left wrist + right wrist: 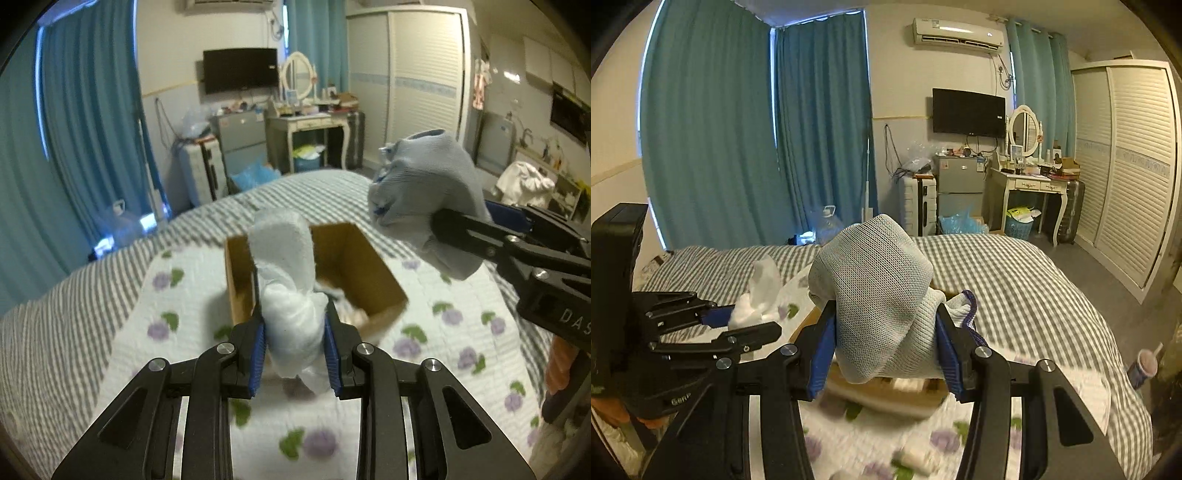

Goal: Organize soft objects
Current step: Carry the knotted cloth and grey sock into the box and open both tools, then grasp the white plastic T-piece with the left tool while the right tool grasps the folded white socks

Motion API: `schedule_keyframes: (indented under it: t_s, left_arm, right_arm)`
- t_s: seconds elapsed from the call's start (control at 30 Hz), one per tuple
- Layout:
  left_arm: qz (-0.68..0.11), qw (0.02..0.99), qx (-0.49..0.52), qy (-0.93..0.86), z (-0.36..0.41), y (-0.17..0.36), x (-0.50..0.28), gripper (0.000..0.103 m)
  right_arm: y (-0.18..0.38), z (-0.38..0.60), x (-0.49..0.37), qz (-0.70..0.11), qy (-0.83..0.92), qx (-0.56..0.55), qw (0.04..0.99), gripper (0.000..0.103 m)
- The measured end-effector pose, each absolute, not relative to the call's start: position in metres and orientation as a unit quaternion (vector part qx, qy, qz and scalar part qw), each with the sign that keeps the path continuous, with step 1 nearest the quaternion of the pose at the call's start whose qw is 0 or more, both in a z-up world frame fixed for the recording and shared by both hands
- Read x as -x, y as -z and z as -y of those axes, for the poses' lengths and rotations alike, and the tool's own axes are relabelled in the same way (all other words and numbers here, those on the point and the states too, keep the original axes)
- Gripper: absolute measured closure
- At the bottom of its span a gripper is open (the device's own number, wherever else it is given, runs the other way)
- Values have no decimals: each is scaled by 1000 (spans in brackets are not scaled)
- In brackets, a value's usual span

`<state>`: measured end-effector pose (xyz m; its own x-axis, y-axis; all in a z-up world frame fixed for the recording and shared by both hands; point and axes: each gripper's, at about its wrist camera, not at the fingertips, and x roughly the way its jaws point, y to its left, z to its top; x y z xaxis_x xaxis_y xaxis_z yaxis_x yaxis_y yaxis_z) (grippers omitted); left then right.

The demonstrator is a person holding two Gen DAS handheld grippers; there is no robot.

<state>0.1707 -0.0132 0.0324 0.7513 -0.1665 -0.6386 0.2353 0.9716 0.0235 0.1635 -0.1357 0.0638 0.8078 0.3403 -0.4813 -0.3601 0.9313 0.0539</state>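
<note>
My left gripper (295, 354) is shut on a white fluffy sock bundle (284, 288) and holds it above the near edge of an open cardboard box (369, 266) on the bed. My right gripper (884, 354) is shut on a grey knit sock bundle (875, 295) and holds it in the air above the box (894, 395). In the left wrist view the right gripper (443, 229) and its grey bundle (424, 188) hang to the right of the box. In the right wrist view the left gripper (746, 325) with the white bundle (757, 295) is at the left.
The box sits on a white floral quilt (177, 295) over a grey striped bedspread (1015, 280). Some soft items lie inside the box. Blue curtains, a dressing table (1034, 184), a small fridge and a wardrobe stand beyond the bed. A cup (1145, 369) stands at the right.
</note>
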Motion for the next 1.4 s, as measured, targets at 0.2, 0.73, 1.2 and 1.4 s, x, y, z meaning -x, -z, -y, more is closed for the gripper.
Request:
schedule_keyframes:
  t_s: [0.2, 0.73, 1.2, 1.4]
  left_arm:
    - [-355, 928, -61, 100, 22, -5, -245, 76]
    - [-391, 913, -89, 82, 35, 55, -282, 26]
    - [-276, 959, -48, 51, 40, -95, -168, 11]
    - [-256, 966, -32, 22, 45, -114, -118, 11]
  right_arm:
    - [-34, 126, -248, -288, -182, -4, 940, 53]
    - [43, 150, -312, -348, -164, -53, 921, 34]
    - [-105, 211, -191, -259, -137, -23, 956, 15]
    - [-129, 238, -130, -229, -139, 2, 963, 0]
